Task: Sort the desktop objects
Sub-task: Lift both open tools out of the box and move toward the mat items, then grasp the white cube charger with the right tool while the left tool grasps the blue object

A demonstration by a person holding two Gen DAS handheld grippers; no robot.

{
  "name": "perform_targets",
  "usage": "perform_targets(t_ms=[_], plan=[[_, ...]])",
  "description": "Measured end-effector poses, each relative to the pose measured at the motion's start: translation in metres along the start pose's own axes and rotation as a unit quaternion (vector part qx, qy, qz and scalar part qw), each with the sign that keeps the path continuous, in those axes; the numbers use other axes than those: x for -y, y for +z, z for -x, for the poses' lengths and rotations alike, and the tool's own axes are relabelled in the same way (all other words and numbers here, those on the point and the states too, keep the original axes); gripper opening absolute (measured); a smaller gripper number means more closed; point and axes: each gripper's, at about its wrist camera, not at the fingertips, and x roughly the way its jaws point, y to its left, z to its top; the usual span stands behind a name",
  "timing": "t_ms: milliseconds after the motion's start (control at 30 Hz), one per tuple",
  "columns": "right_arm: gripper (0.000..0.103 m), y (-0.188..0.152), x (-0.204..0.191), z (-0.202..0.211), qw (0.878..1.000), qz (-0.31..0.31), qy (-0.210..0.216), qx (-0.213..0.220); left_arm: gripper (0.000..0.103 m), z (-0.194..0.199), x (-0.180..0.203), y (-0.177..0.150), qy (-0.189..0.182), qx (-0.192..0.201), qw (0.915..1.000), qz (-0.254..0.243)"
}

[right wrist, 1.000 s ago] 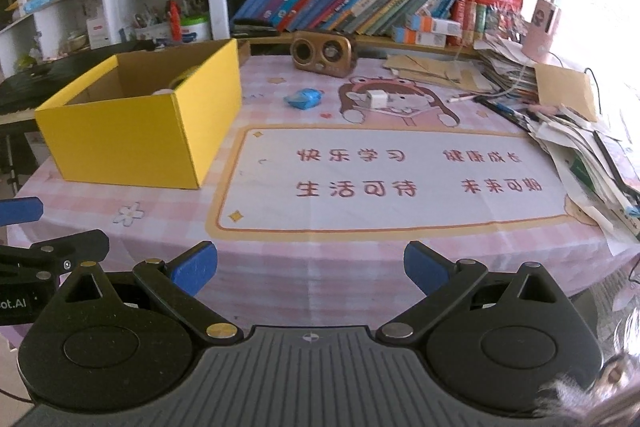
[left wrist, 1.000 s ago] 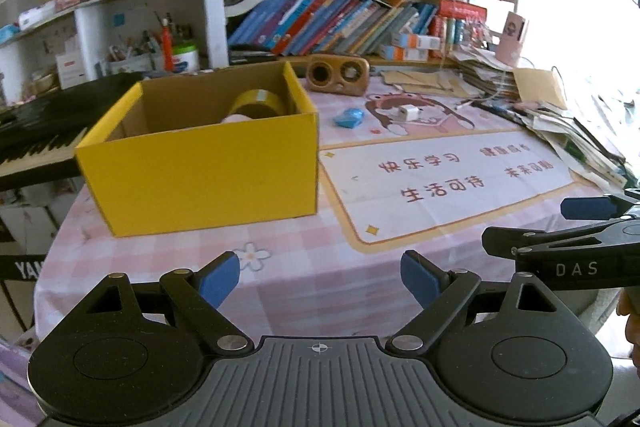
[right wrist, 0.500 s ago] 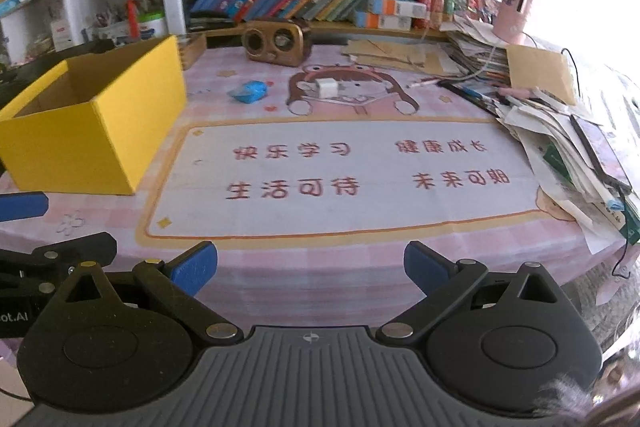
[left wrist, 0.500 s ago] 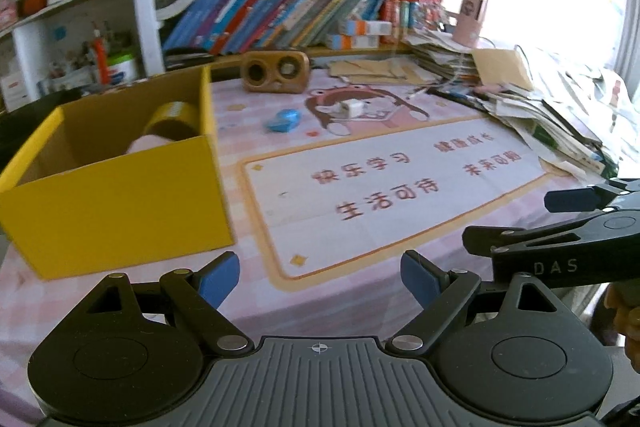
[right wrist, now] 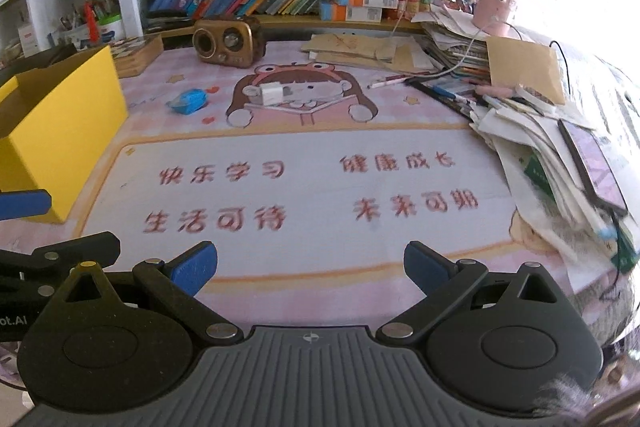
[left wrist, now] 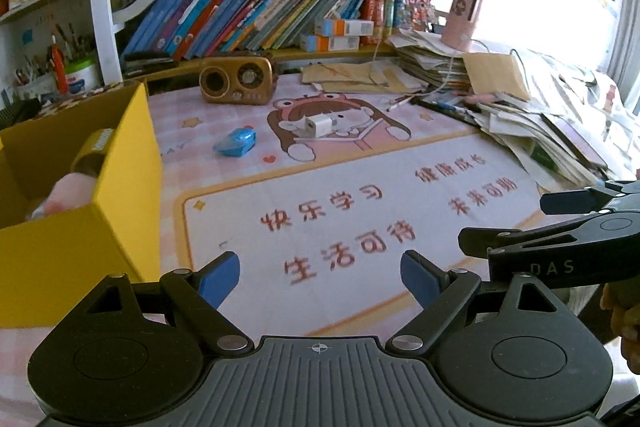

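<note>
Jaws of the left gripper (left wrist: pixel 320 277) and right gripper (right wrist: pixel 310 267) stand wide apart, empty, above the tabletop (right wrist: pixel 280 287), touching nothing.

A yellow cardboard box (left wrist: pixel 120 195) stands open-topped at the left edge of the desk mat (left wrist: pixel 360 227), holding a roll of yellow tape (left wrist: pixel 90 155) on edge and a soft pink item (left wrist: pixel 68 191) in front of it. A small blue object (left wrist: pixel 235 142) lies on the mat toward the far edge, just right of the box. A white charger cube (left wrist: pixel 319 126) lies further right, on the printed cartoon girl.
</note>
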Motion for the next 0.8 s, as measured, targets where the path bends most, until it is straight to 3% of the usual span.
perform_targets(t_ms=[500,800], plan=[[0.1,0.062,0.032,-0.079,0.997,0.035,0.068,0.008,0.09,-0.062,0.003,0.047,0.096,-0.001,0.995,0.028],[0.089,0.121,0.021,-0.152,0.988,0.08,0.129,0.038,0.09,-0.1,-0.007,0.072,0.144,-0.01,0.9888,0.038]])
